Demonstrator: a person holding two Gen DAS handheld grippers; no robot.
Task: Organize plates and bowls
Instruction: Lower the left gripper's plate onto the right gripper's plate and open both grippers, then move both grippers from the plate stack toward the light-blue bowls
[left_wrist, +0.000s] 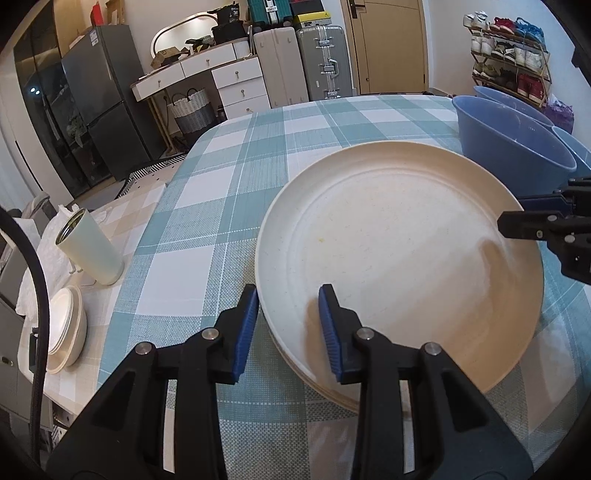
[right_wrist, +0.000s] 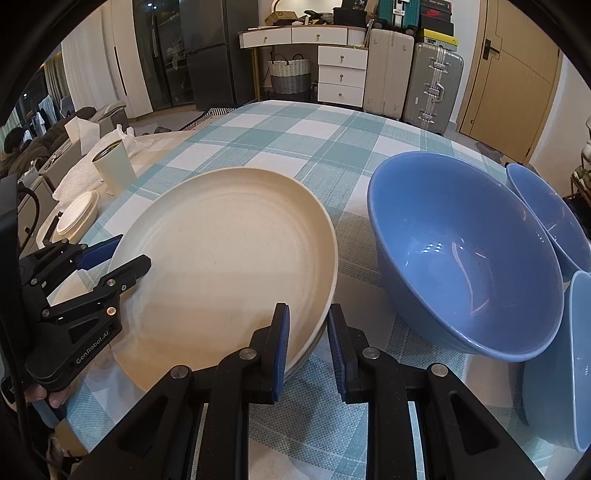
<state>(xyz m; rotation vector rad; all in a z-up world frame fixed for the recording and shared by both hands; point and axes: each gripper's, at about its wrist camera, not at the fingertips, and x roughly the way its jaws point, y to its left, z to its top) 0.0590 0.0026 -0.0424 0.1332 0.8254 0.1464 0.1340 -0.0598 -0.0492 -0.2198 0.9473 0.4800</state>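
Note:
A stack of cream plates lies on the checked tablecloth (left_wrist: 221, 166). The top plate (left_wrist: 399, 240) (right_wrist: 229, 258) rests on the lower plates (left_wrist: 317, 391) (right_wrist: 312, 350). My left gripper (left_wrist: 289, 291) (right_wrist: 133, 251) straddles the top plate's left rim, one pad outside and one over the plate. Its pads stand slightly off the rim, so it is open. My right gripper (right_wrist: 307, 308) (left_wrist: 511, 213) is shut on the opposite rim of the same plate. A large blue bowl (right_wrist: 465, 258) (left_wrist: 509, 147) stands just right of the plates.
Two more blue bowls (right_wrist: 546, 214) (right_wrist: 569, 369) sit beyond and beside the large one. A pale green cup (left_wrist: 92, 251) and a small stack of cream bowls (left_wrist: 66, 325) stand at the table's left edge. White tissue lies behind the cup.

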